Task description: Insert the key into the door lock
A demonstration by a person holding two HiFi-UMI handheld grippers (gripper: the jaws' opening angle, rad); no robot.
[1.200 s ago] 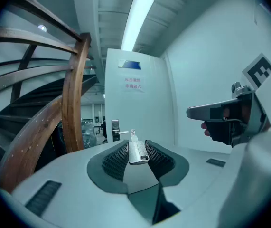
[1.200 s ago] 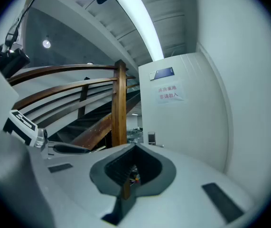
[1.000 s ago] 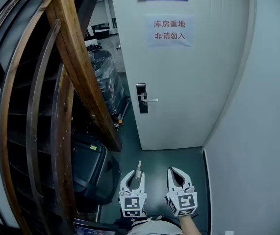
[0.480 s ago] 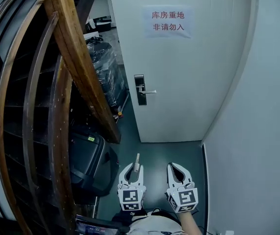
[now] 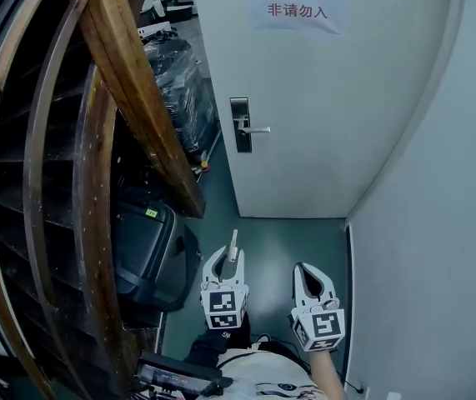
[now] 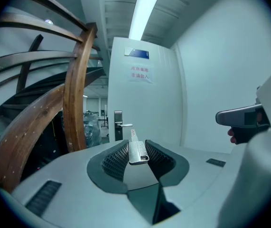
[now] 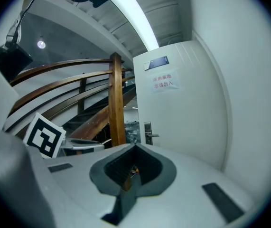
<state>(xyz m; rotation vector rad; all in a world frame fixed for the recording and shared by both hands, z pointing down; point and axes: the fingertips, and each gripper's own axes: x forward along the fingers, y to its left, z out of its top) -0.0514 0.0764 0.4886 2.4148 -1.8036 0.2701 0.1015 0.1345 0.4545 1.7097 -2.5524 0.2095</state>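
In the head view my left gripper [image 5: 228, 261] is shut on a silver key [image 5: 233, 244], whose blade points forward at the white door [image 5: 321, 115]. The door lock [image 5: 240, 125], a dark plate with a silver lever handle [image 5: 256, 129], sits on the door's left edge, well ahead of the key. In the left gripper view the key [image 6: 136, 148] is pinched between the ribbed pads [image 6: 117, 156], with the lock [image 6: 118, 126] small and far behind it. My right gripper [image 5: 308, 272] hangs beside the left one, shut on nothing; its own view shows the lock [image 7: 147, 133] far off.
A curved wooden stair rail [image 5: 129, 98] and dark steps fill the left. A black case [image 5: 150, 257] lies on the green floor under them. Wrapped black bundles [image 5: 175, 86] stand beyond the door's left edge. A white wall [image 5: 438, 223] closes the right side. A paper sign [image 5: 296, 5] hangs on the door.
The head view has tipped down, so the lock sits higher in the picture. Both grippers have risen slightly and drifted a little apart. The key stays in the left gripper.
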